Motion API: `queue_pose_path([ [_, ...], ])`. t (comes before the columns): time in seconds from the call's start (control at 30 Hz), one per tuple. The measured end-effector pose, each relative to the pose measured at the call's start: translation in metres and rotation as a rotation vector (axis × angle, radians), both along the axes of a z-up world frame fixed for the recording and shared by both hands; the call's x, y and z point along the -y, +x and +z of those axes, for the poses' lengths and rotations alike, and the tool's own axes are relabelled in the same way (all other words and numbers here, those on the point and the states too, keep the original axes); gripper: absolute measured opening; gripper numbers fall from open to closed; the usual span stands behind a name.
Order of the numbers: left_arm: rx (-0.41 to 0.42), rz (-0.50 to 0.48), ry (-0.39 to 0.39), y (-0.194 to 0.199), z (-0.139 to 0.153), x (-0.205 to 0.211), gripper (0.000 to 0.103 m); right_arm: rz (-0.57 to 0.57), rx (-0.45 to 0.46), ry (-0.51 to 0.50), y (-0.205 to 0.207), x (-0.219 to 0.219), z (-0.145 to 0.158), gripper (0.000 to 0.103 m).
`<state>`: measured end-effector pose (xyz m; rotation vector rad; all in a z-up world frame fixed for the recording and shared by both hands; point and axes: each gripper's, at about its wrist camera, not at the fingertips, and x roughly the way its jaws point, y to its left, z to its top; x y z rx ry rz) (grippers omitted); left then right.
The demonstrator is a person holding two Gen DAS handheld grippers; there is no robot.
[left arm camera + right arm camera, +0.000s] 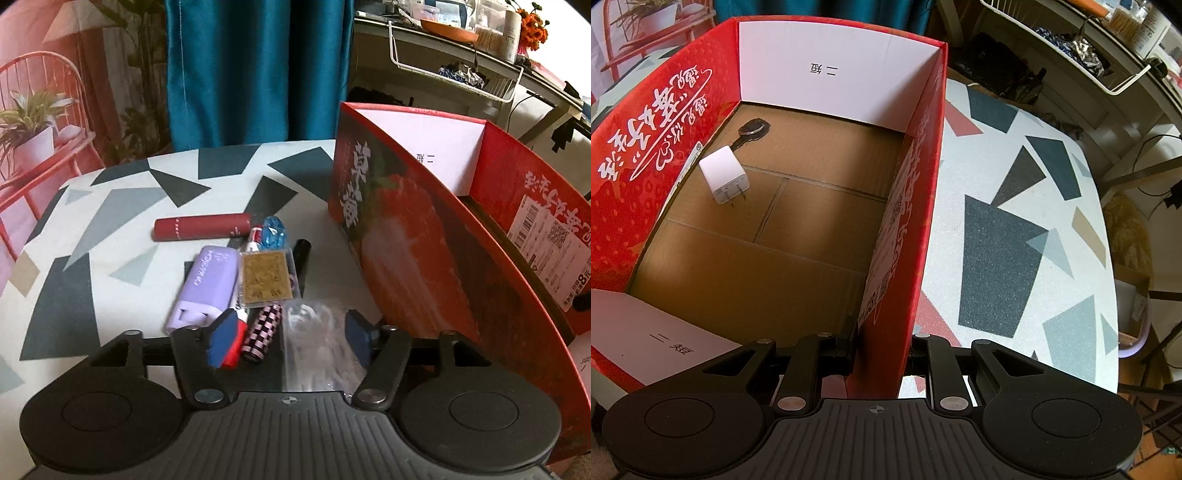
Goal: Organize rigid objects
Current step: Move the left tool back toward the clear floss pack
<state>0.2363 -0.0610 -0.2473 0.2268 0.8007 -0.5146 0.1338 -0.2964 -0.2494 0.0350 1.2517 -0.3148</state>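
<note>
Dim, warm indoor light, strong fisheye bending at the edges, dark corners, soft shadow over the cardboard floor of the red box (820, 236), slight blur on the small items near the left gripper (291, 341), bench (92, 229) evenly lit

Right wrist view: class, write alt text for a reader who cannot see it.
The right tool is clamped on the wall of a red cardboard box standing on a patterned table. Inside lie a white plug adapter and a dark key.
</note>
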Motion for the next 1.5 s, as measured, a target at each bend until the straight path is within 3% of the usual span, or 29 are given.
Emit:
queue_pose_path([
  [0.57, 0.041, -0.011, 0.075, -0.012, -0.025, 0.020, 0.070, 0.000, 0.000, 0.001, 0.000, 0.000, 0.000, 0.017],
  [0.63, 0.061, -0.015, 0.079, -0.014, -0.026, 0.021, 0.066, 0.000, 0.000, 0.001, 0.000, 0.000, 0.000, 0.017],
  [0.67, 0.062, -0.023, 0.074, -0.015, -0.027, 0.021, 0.056, 0.000, 0.000, 0.001, 0.000, 0.000, 0.000, 0.017],
  [0.7, 0.056, -0.028, 0.072, -0.016, -0.027, 0.022, 0.055, 0.000, 0.001, 0.001, 0.000, 0.000, 0.000, 0.017],
  [1.5, 0.040, 0.013, 0.066, -0.049, -0.025, -0.007, 0.055, 0.005, 0.001, -0.002, 0.000, -0.002, 0.000, 0.017],
])
